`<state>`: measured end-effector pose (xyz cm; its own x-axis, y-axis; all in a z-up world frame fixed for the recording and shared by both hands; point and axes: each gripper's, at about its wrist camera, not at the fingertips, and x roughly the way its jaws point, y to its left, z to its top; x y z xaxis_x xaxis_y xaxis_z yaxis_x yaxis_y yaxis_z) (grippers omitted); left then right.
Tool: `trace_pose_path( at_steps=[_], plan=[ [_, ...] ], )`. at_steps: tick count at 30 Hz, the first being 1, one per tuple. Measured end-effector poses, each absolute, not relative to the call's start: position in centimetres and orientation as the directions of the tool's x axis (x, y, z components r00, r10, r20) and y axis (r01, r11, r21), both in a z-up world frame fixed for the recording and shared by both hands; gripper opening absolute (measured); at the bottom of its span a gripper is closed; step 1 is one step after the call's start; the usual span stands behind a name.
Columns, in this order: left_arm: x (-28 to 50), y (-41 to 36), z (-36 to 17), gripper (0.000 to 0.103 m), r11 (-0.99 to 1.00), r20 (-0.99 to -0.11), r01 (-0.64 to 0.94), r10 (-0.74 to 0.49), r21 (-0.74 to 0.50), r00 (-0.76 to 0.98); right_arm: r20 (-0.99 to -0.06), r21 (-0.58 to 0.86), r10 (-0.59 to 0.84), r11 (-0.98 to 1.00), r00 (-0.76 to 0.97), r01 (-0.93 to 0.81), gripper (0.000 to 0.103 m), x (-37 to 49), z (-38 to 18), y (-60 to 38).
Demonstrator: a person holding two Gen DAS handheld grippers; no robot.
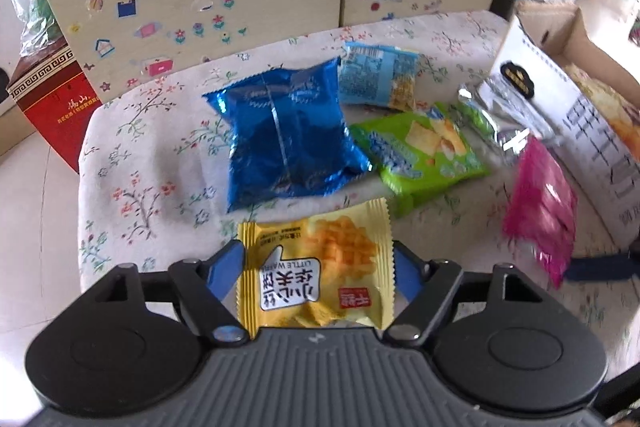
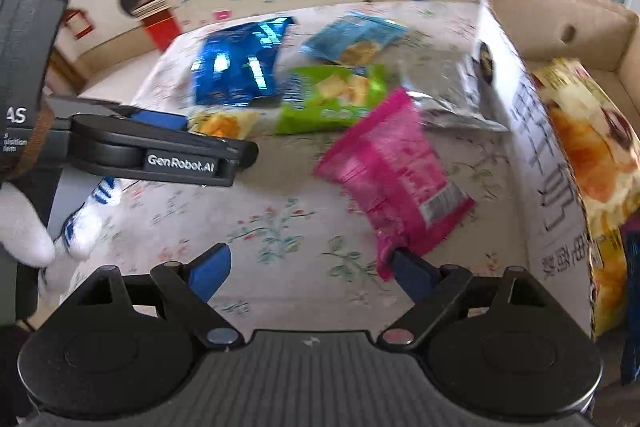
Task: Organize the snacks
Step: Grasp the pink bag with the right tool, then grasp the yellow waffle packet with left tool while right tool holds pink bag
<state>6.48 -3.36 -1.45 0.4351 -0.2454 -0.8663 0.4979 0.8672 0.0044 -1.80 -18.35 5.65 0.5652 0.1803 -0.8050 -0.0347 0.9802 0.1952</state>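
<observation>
From the left wrist, the left gripper (image 1: 318, 269) straddles a yellow waffle packet (image 1: 316, 267) on the floral cloth (image 1: 140, 187); both blue pads sit at its side edges, though whether they press I cannot tell. Only here do the cabinet stickers (image 1: 200, 23) read sharply. Beyond lie five more packets — dark blue (image 1: 284, 135), light blue (image 1: 376, 79), green (image 1: 420, 151), silver (image 1: 500, 119), pink (image 1: 540, 207).

The right wrist alone looks inside the cardboard box (image 2: 532, 131) — one pastry bag (image 2: 592, 147). The right gripper (image 2: 312, 273) is spread wide, one finger under the pink packet's corner.
</observation>
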Motion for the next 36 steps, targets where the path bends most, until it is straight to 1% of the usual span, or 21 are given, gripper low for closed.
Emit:
trace_pose_path(
  at_steps=[3, 7, 14, 18, 21, 23, 24, 26, 27, 28, 29, 32, 36],
  plan=[
    [6.2, -2.4, -1.4, 0.076, 0.862, -0.87, 0.506, -0.249, 0.0, 0.425, -0.797, 0.187, 0.191, 0.98, 0.572, -0.067, 0.093, -2.1, 6.3, -18.2],
    [6.4, -1.7, -1.2, 0.074, 0.871, -0.869, 0.491, -0.264, -0.029, 0.418, -0.792, 0.17, 0.153, 0.985, 0.591, -0.027, 0.092, -2.3, 6.8, -19.3],
    [6.4, -2.5, -1.3, 0.076, 0.874, -0.867, 0.485, -0.258, -0.021, 0.427, -0.743, 0.043, 0.044, 0.999, 0.668, -0.018, 0.092, -1.4, 7.7, -20.2],
    [6.3, -2.7, -1.4, 0.077, 0.871, -0.869, 0.491, -0.247, -0.006, 0.428, -0.751, -0.035, -0.017, 0.999, 0.66, -0.014, 0.09, 0.2, 6.5, -19.8],
    [6.4, -2.9, -1.5, 0.078, 0.87, -0.869, 0.493, -0.245, -0.001, 0.43, -0.762, -0.089, -0.041, 0.995, 0.646, -0.042, 0.083, 0.9, 5.7, -18.9],
    [6.3, -3.0, -1.6, 0.079, 0.866, -0.868, 0.5, -0.244, 0.007, 0.434, -0.776, -0.123, -0.07, 0.992, 0.626, -0.042, 0.072, 1.3, 5.0, -18.4],
    [6.2, -3.1, -1.6, 0.079, 0.862, -0.867, 0.507, -0.245, 0.01, 0.434, -0.784, -0.127, -0.075, 0.991, 0.616, -0.041, 0.071, 1.4, 4.8, -18.2],
    [6.1, -3.1, -1.6, 0.078, 0.857, -0.864, 0.515, -0.25, 0.013, 0.437, -0.787, -0.091, -0.049, 0.995, 0.614, -0.037, 0.06, 1.4, 4.7, -18.3],
    [6.0, -3.0, -1.6, 0.078, 0.856, -0.863, 0.516, -0.254, 0.01, 0.438, -0.792, -0.068, -0.033, 0.997, 0.61, -0.034, 0.058, 1.4, 4.8, -18.4],
    [6.0, -3.0, -1.6, 0.074, 0.856, -0.861, 0.518, -0.258, 0.006, 0.437, -0.794, -0.057, -0.026, 0.998, 0.607, -0.032, 0.055, 1.4, 4.8, -18.4],
    [5.9, -3.0, -1.5, 0.068, 0.852, -0.859, 0.523, -0.263, 0.007, 0.44, -0.795, -0.054, -0.025, 0.998, 0.607, -0.03, 0.053, 1.2, 4.8, -18.4],
    [5.5, -3.2, -1.2, 0.06, 0.841, -0.853, 0.54, -0.268, 0.021, 0.449, -0.797, -0.045, -0.017, 0.999, 0.604, -0.031, 0.052, 1.0, 5.0, -18.1],
    [5.2, -3.1, -0.9, 0.053, 0.84, -0.845, 0.542, -0.271, 0.026, 0.461, -0.792, -0.029, -0.003, 0.999, 0.61, -0.033, 0.052, 0.7, 5.3, -17.9]
  ],
)
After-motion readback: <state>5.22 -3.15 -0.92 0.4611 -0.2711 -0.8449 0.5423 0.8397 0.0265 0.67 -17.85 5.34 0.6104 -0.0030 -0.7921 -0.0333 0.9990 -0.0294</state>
